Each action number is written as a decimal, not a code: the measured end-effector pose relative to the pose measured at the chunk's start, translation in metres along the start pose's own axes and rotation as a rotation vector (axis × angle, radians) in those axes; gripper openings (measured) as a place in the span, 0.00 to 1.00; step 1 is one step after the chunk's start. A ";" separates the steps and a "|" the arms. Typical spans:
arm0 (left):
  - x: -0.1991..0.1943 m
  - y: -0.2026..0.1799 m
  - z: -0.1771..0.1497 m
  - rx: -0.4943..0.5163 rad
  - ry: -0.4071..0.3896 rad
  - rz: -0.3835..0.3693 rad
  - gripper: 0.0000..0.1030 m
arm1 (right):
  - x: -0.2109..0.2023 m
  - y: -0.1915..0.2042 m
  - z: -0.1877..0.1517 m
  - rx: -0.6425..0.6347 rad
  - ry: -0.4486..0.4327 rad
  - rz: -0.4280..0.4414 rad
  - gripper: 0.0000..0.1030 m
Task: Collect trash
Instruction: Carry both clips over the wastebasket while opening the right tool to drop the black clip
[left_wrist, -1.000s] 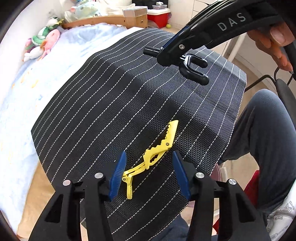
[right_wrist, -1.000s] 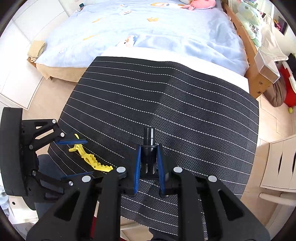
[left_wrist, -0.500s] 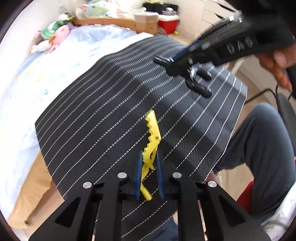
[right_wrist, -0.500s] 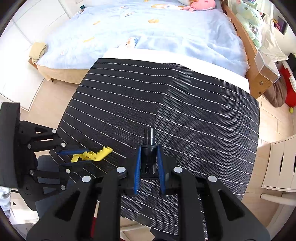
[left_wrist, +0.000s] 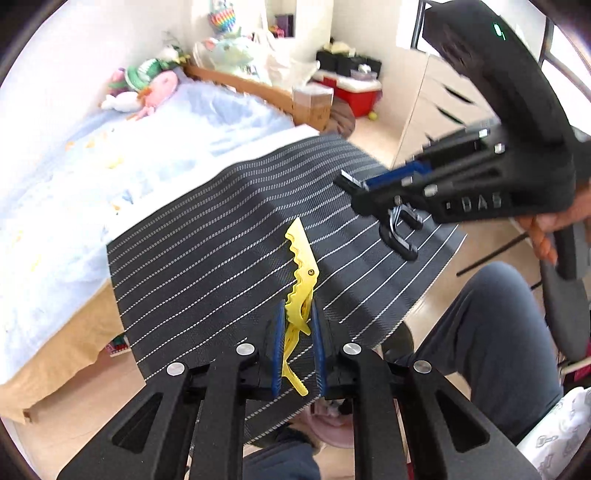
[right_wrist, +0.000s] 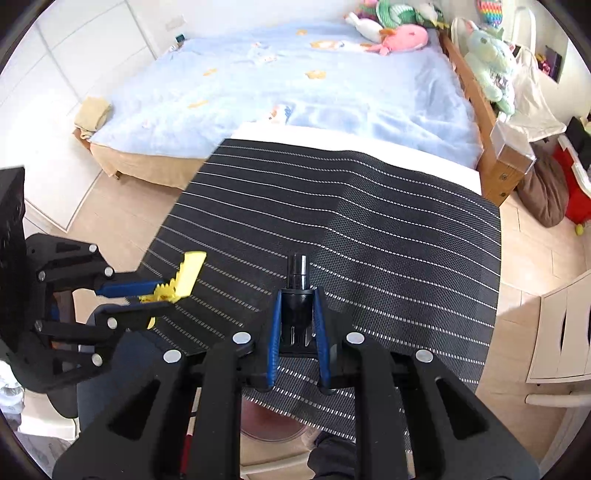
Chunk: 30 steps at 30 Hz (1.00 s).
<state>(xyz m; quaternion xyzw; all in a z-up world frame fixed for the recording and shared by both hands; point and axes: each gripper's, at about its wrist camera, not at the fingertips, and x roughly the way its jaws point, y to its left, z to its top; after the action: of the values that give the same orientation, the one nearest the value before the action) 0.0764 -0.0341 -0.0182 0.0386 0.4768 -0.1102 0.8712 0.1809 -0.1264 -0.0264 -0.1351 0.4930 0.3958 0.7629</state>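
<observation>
A yellow toothed hair clip (left_wrist: 300, 280) sticks up from my left gripper (left_wrist: 297, 325), whose blue pads are shut on its lower half, lifted off the black striped mat (left_wrist: 221, 236). The right wrist view shows the same clip (right_wrist: 181, 282) in the left gripper (right_wrist: 147, 299) at the far left. My right gripper (right_wrist: 296, 317) is shut on a black plastic part (right_wrist: 297, 288) with a round peg at its far end. In the left wrist view that right gripper (left_wrist: 369, 188) hangs at the upper right with the part's forked end (left_wrist: 400, 232) below it.
The mat (right_wrist: 369, 229) covers a low surface in front of a bed (right_wrist: 295, 85) with a blue cover and plush toys (right_wrist: 402, 37). A person's leg in dark trousers (left_wrist: 495, 332) is at the right, a hand (left_wrist: 546, 229) on the right gripper's handle. White drawers (right_wrist: 561, 332) stand right.
My left gripper closed on the yellow clip and raised it off the mat, the clip now upright. The right gripper rose and shifted with its black part; more of the room shows.
</observation>
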 end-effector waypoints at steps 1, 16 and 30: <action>-0.006 -0.004 -0.002 -0.002 -0.016 -0.004 0.13 | -0.003 0.002 -0.004 -0.007 -0.007 -0.005 0.16; -0.046 -0.032 -0.036 -0.081 -0.098 0.001 0.13 | -0.059 0.046 -0.069 -0.066 -0.112 0.012 0.16; -0.066 -0.049 -0.085 -0.165 -0.110 -0.018 0.13 | -0.063 0.076 -0.140 -0.049 -0.063 0.085 0.16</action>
<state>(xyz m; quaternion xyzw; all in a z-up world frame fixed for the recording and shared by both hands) -0.0396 -0.0564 -0.0068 -0.0435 0.4358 -0.0802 0.8954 0.0217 -0.1898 -0.0249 -0.1204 0.4642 0.4438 0.7570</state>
